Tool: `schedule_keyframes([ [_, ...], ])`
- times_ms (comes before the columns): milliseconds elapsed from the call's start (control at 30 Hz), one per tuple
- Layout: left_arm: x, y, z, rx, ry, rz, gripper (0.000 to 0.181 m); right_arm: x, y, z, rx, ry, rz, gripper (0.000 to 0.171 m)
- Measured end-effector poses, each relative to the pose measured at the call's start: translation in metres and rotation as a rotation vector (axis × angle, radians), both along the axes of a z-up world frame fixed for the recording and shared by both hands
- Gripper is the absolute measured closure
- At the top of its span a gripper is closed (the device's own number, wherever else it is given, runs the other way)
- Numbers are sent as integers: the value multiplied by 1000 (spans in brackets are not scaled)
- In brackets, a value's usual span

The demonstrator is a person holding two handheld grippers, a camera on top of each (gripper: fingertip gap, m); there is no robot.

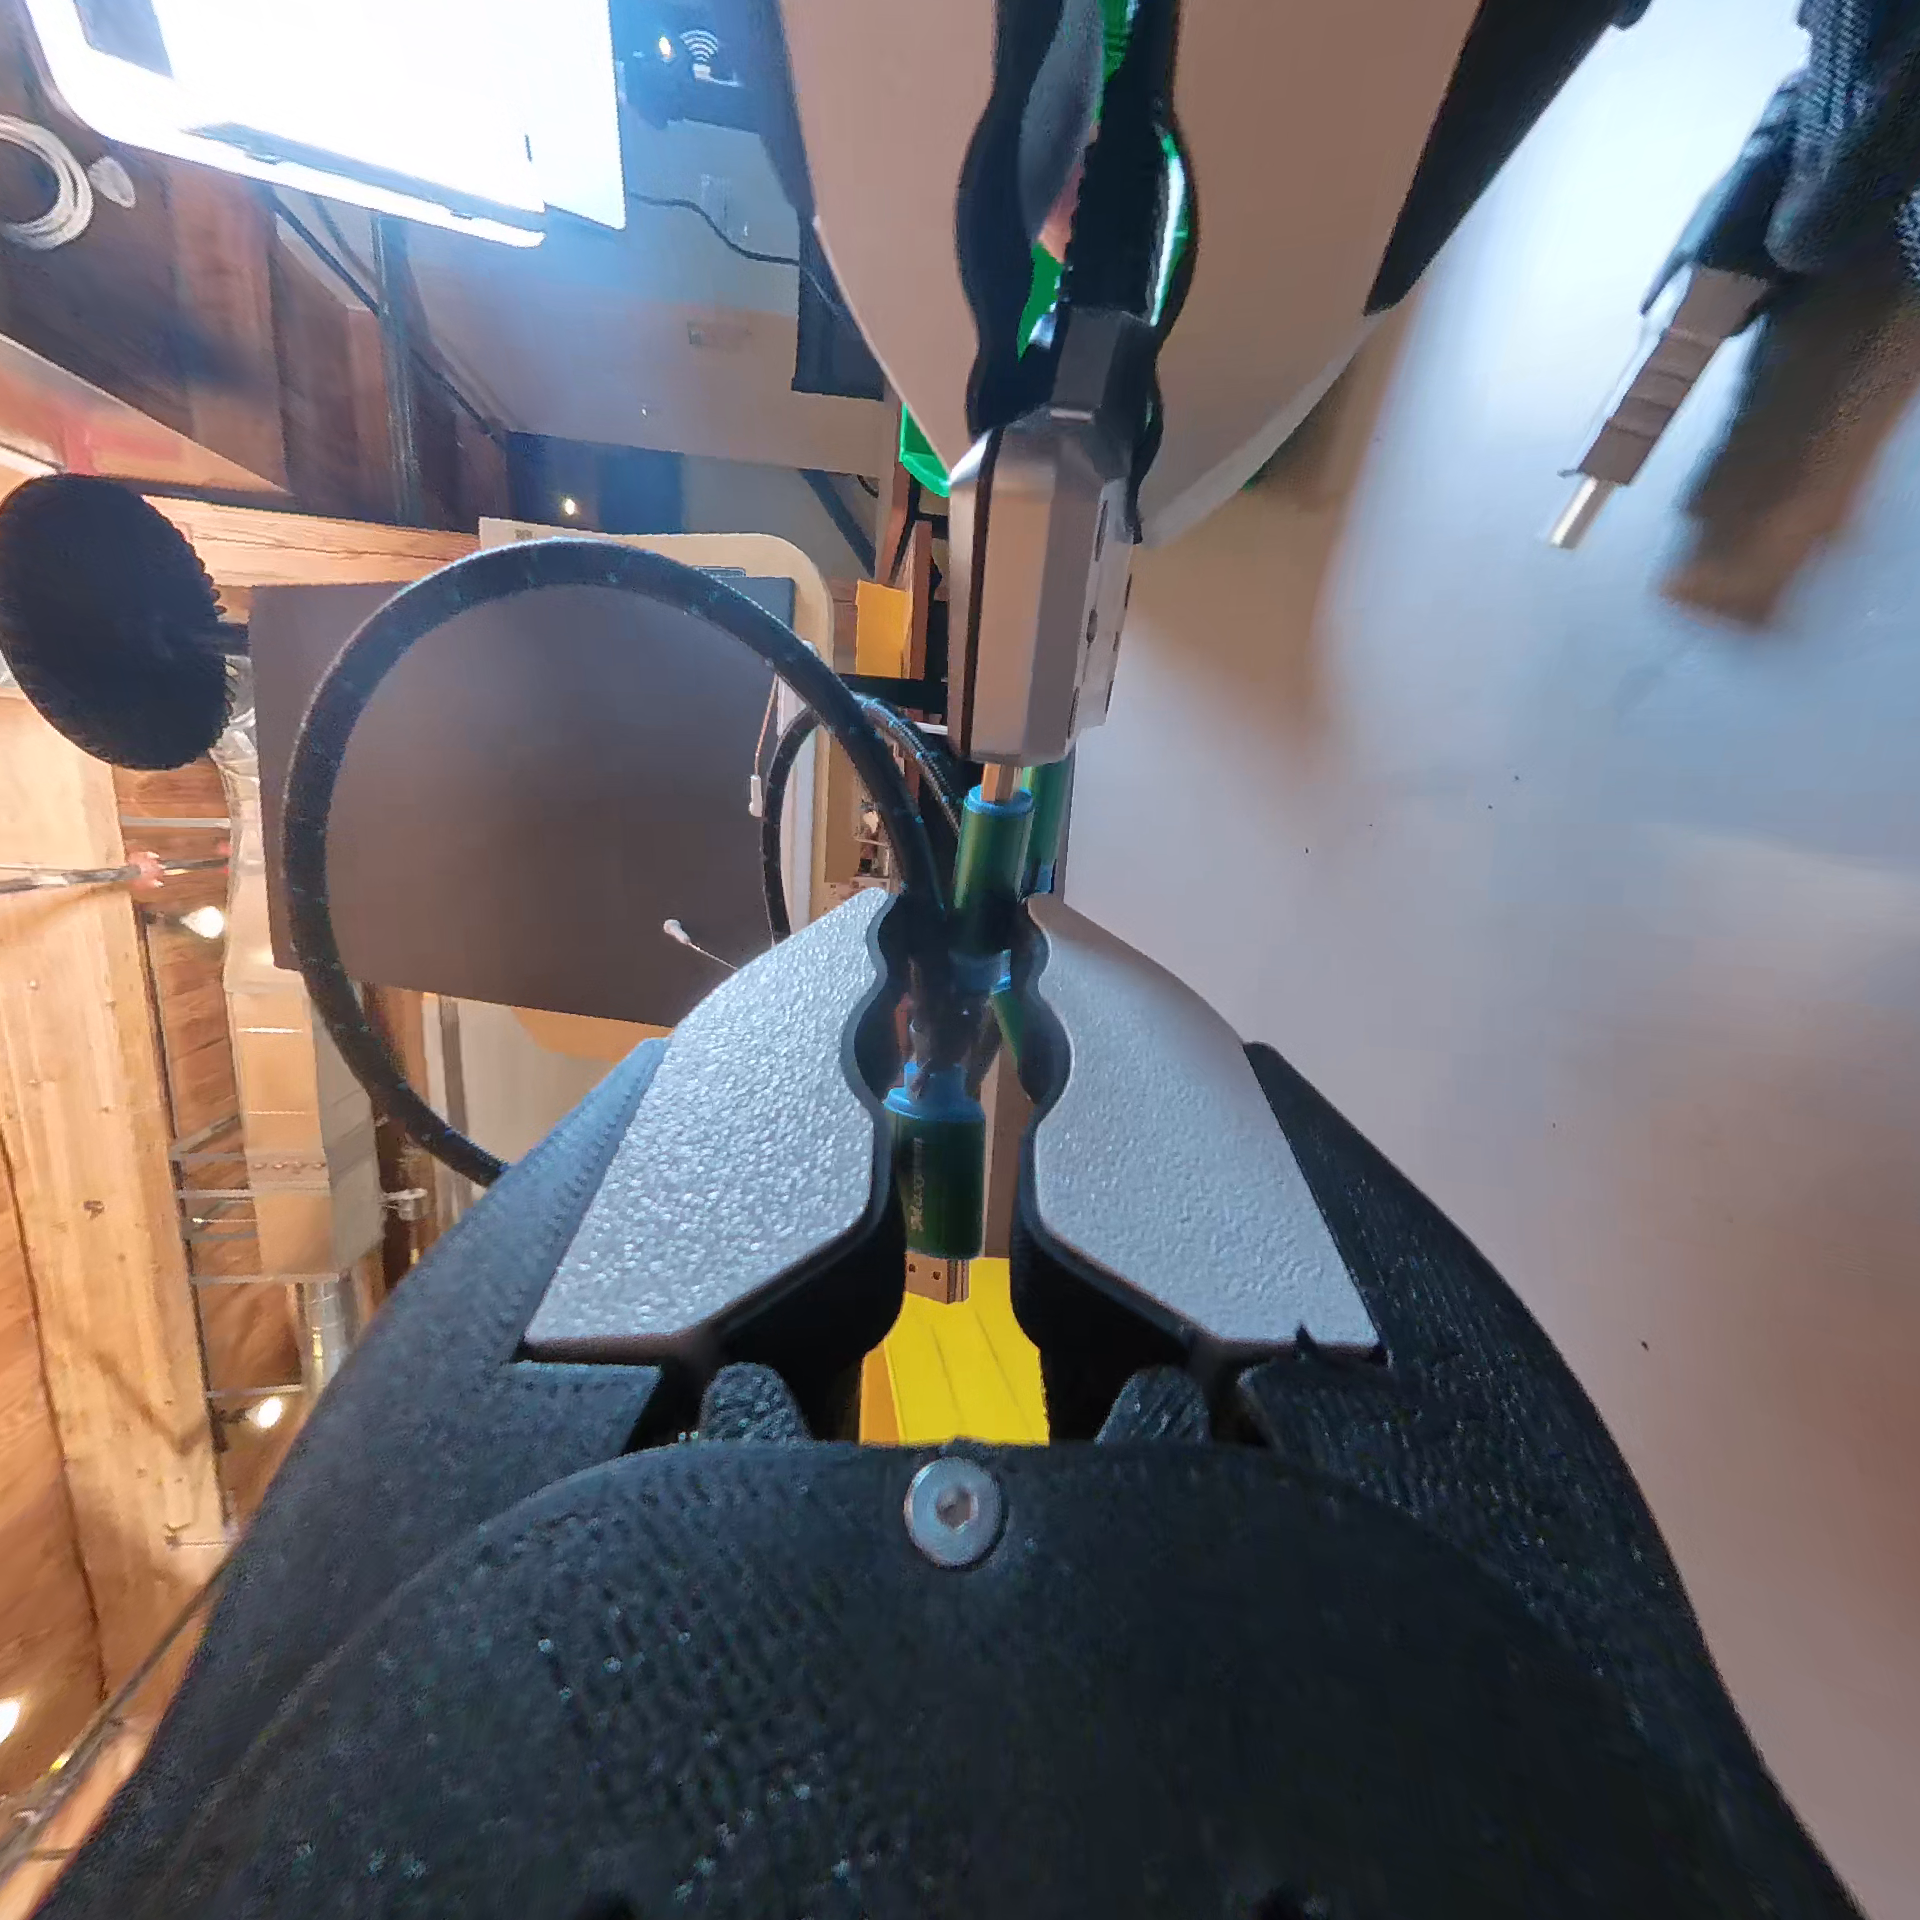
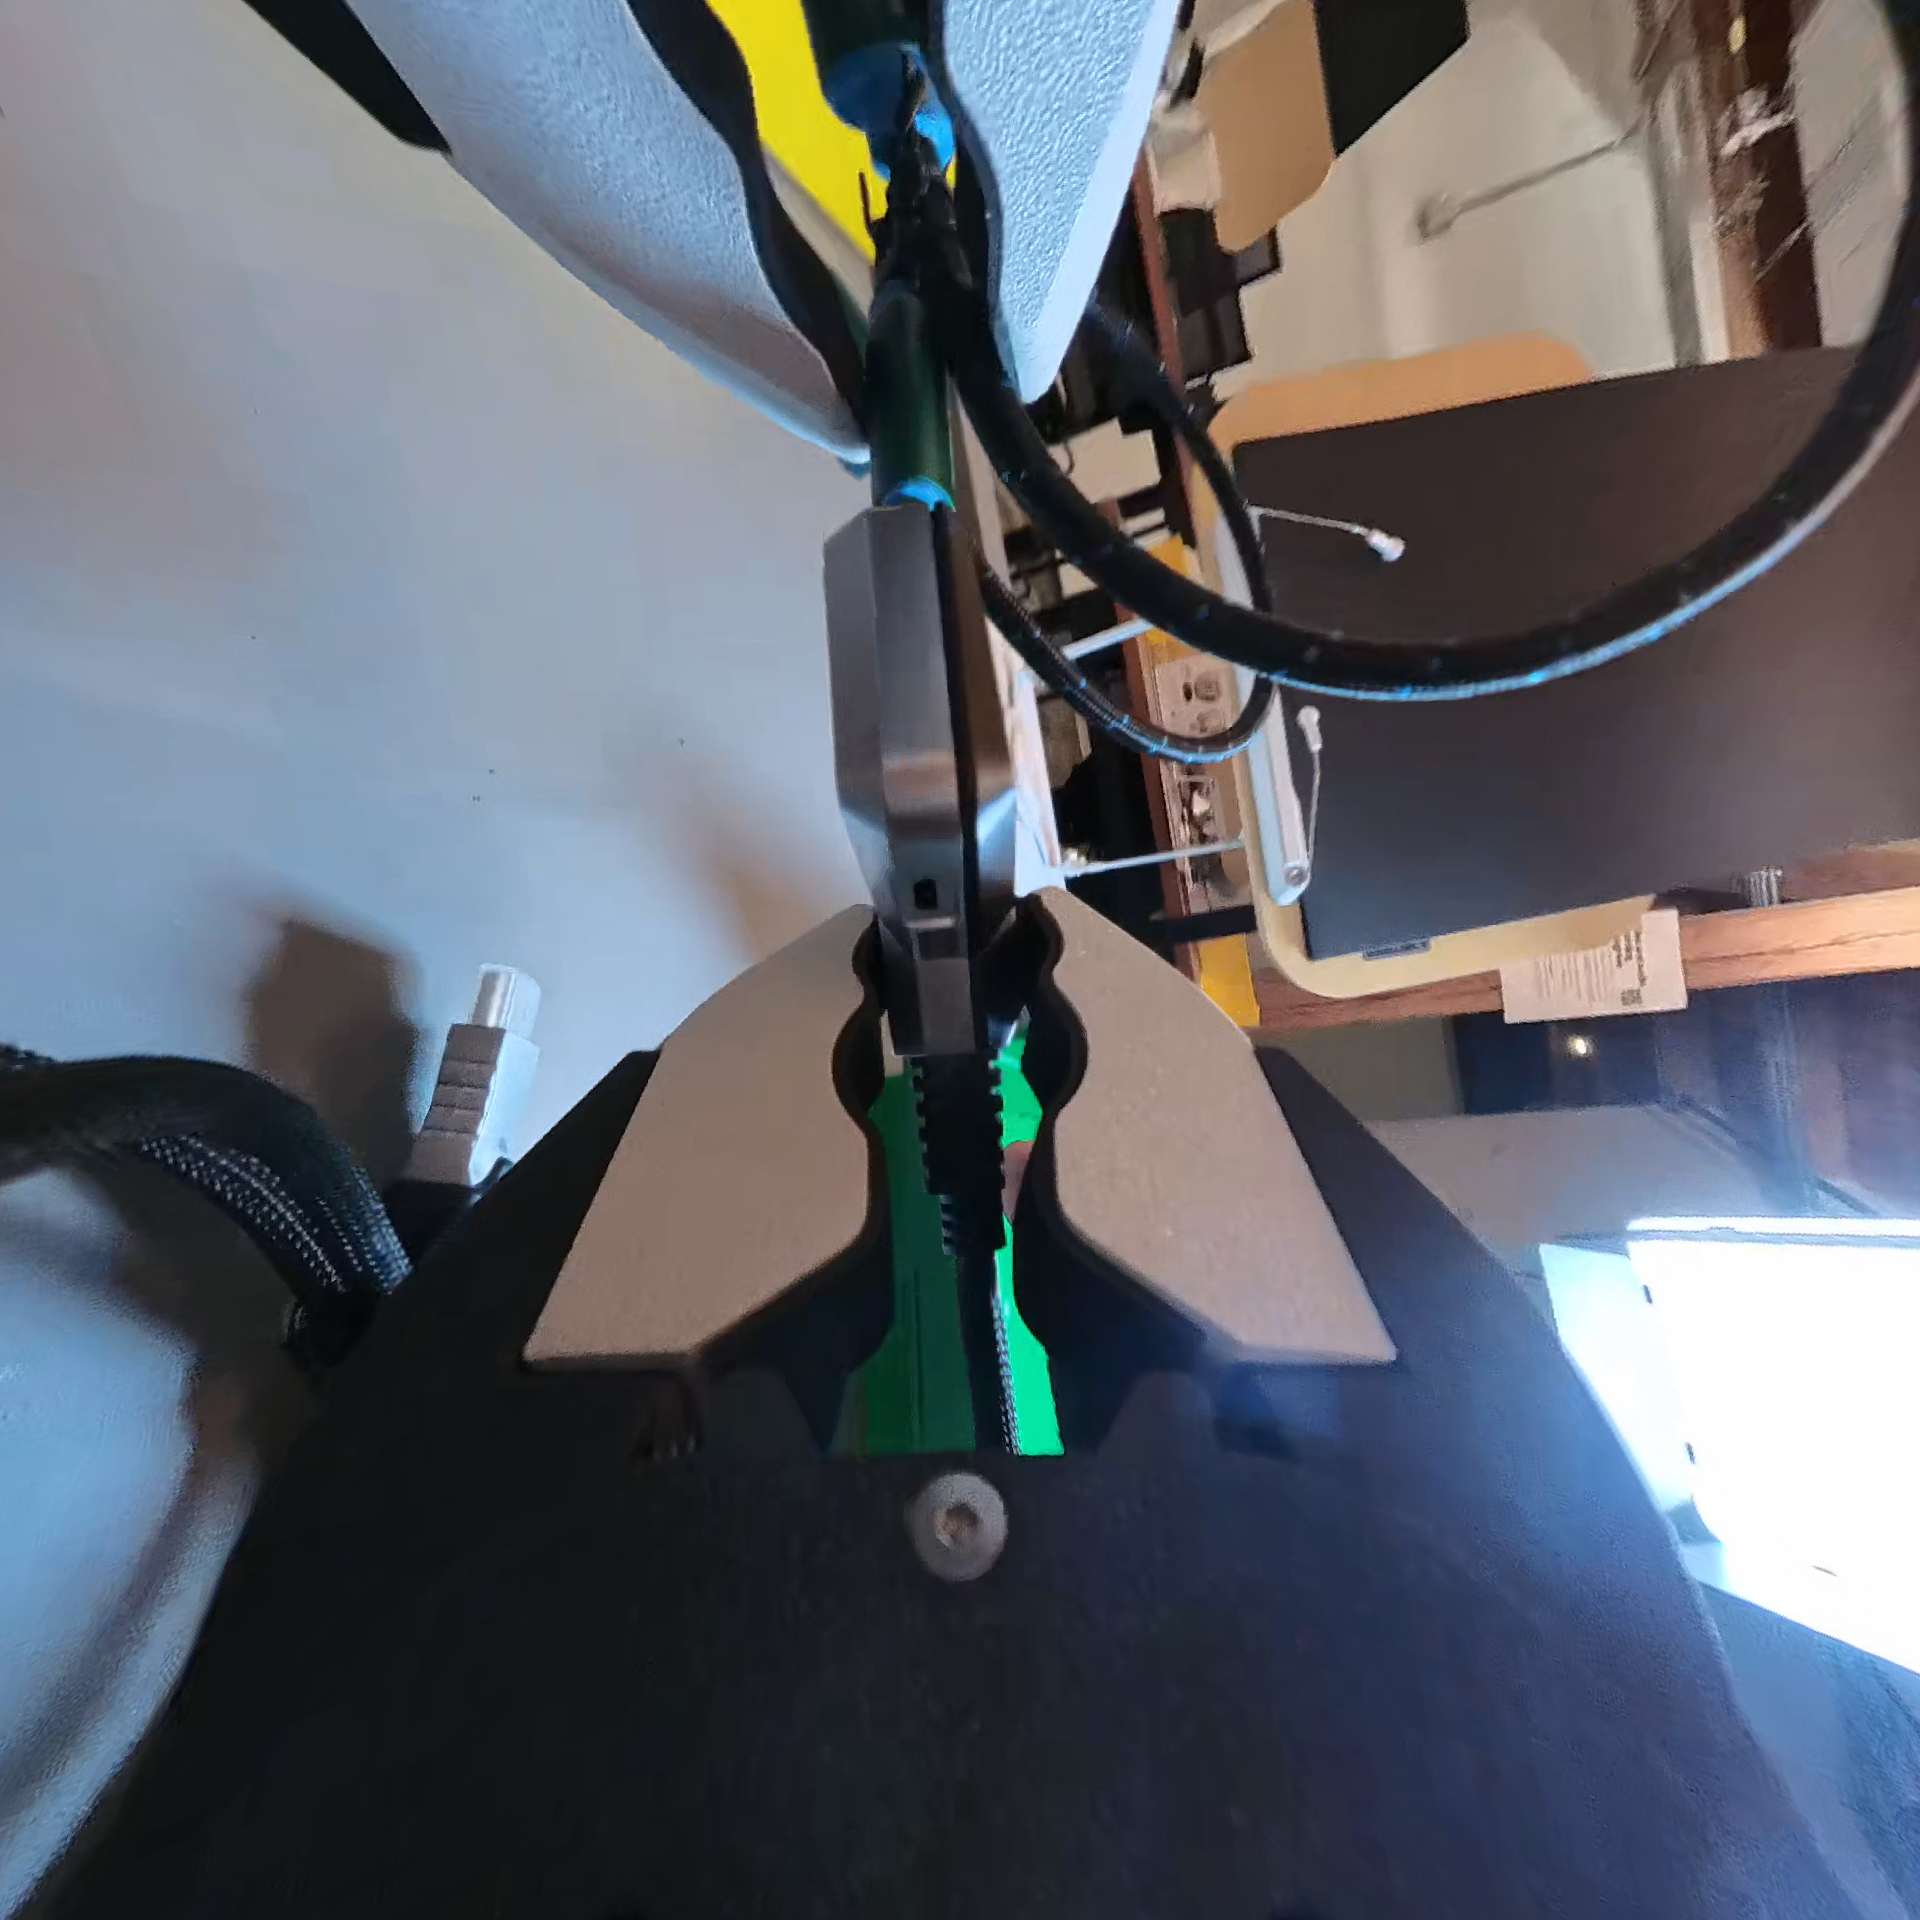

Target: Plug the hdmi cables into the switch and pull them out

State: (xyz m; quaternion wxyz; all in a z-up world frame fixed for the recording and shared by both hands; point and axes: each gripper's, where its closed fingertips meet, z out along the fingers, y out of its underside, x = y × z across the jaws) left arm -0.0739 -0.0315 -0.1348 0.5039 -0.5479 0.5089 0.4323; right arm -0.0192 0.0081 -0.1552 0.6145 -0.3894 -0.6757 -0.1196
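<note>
Left wrist view: the left tool (image 1: pixel 961 925) grips a green HDMI plug (image 1: pixel 992 847) seated in the grey switch (image 1: pixel 1039 613). The right tool (image 2: pixel 951 940) clamps the switch's other end, above the white table (image 2: pixel 364 623). A loose silver plug (image 2: pixel 483 1081) lies nearby.

White table (image 2: pixel 312 520); loose grey HDMI plug (image 2: pixel 478 1081) with black braided cable (image 2: pixel 239 1164) lying on it.

Workshop or lab space. Bare timber wall (image 1: pixel 62 1039) with exposed boards; beside it a silver duct (image 1: pixel 312 1330). Above the wall, a bright screen (image 1: pixel 343 94). Near it, a dark panel (image 1: pixel 551 790).
</note>
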Motion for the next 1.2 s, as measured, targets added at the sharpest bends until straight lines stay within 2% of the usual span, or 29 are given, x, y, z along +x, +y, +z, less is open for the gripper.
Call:
schedule_keyframes([
  [300,-7,5,-18,-83,-4,54,162,-5,-5,-10,-92,-8,12,147],
  [367,-1,3,-25,-96,35,39,162,-5,-7,-16,-91,-34,48,147],
  [467,8,2,-27,-144,-60,-18,162,-9,-16,-14,-94,-8,165,147],
  [567,10,2,-25,-157,-80,-1,162,-14,-31,-7,-61,3,238,147],
  [800,7,0,-23,-157,-77,23,162,-17,-35,-6,16,-23,220,150],
  [1067,14,-6,-23,-177,-112,-35,163,-19,-39,-7,-17,5,246,150],
  [1200,7,-2,-29,-249,-145,-72,162,-25,-33,-11,-71,-18,221,149],
])
